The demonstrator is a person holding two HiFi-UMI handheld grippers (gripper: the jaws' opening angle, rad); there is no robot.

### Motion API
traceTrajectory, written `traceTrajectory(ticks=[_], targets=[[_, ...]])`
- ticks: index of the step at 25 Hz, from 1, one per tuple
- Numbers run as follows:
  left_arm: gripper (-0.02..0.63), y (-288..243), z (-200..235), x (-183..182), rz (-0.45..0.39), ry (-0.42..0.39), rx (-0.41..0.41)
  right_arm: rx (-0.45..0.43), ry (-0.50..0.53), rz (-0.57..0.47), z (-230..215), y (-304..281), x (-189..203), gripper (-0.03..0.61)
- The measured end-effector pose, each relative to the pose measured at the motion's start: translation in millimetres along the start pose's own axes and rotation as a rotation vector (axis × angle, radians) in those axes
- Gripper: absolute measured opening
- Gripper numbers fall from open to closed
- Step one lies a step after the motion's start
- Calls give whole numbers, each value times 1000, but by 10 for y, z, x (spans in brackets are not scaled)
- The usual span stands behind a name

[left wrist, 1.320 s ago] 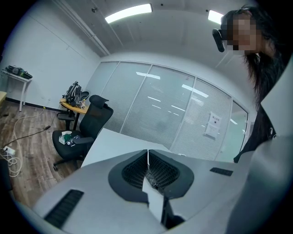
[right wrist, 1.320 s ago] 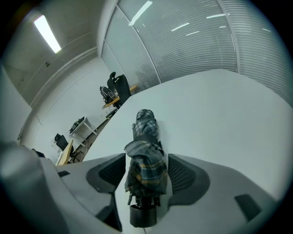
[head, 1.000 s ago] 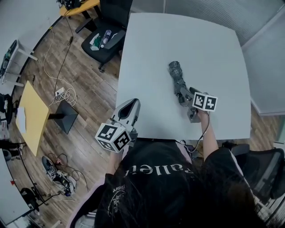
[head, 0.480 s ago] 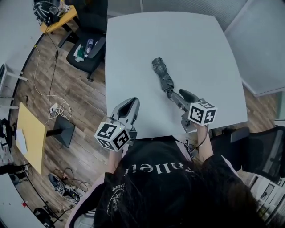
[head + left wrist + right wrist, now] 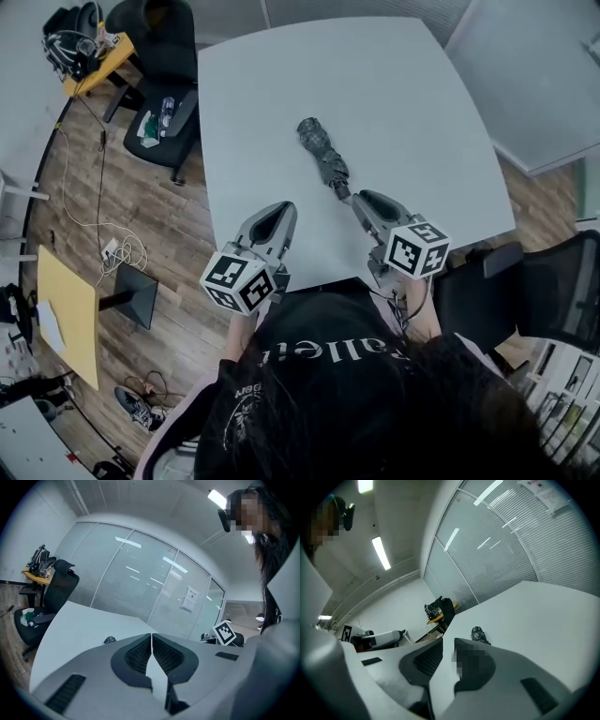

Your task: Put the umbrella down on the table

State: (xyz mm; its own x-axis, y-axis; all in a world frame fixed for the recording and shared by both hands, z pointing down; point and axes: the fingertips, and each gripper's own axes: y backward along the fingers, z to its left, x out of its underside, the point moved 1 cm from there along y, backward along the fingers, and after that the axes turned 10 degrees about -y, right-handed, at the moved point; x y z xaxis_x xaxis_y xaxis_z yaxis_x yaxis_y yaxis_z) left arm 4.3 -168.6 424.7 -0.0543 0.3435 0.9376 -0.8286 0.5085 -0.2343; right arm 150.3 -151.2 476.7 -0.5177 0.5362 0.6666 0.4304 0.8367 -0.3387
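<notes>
Umbrella (image 5: 322, 155): one, folded, lying flat on the table (image 5: 403, 84), roughly mid-table and a little toward the near edge where the person stands. Its long axis runs diagonally, with one end pointing to the far-left corner and the other to the near-right corner. The near-right end stops just in front of the right gripper (image 5: 364, 201), which lines up with the same axis. The head view does not settle whether tip and umbrella touch. In the right gripper view the jaws of the right gripper (image 5: 447, 644) stand apart by a modest gap with only bare table between them. The umbrella (image 5: 478, 633) shows beyond the tips, on the right jaw's side, so nothing is held. The left gripper (image 5: 278, 214) sits over the near edge, to the left of the umbrella and well apart from it. Its jaws (image 5: 151, 637) meet along a thin line and are empty. A small dark end, probably the umbrella (image 5: 109, 640), shows far off on the table in that view. Count: one umbrella, one table, two grippers. Judgement: the umbrella rests on the table, so the put-down looks done. The right gripper is the nearer one, and any retreat should go straight back along the axis so the umbrella is not nudged.
</notes>
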Motion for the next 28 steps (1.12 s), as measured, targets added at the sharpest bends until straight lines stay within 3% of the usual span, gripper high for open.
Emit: traceTrajectory(ticks=[16,28], targets=[[26,-4,-148,30,15,-17,56,-19,42,-3,251,137,132,25],[26,62,-178,112,29,-5,59,-1,52,18,207,146,227,23]])
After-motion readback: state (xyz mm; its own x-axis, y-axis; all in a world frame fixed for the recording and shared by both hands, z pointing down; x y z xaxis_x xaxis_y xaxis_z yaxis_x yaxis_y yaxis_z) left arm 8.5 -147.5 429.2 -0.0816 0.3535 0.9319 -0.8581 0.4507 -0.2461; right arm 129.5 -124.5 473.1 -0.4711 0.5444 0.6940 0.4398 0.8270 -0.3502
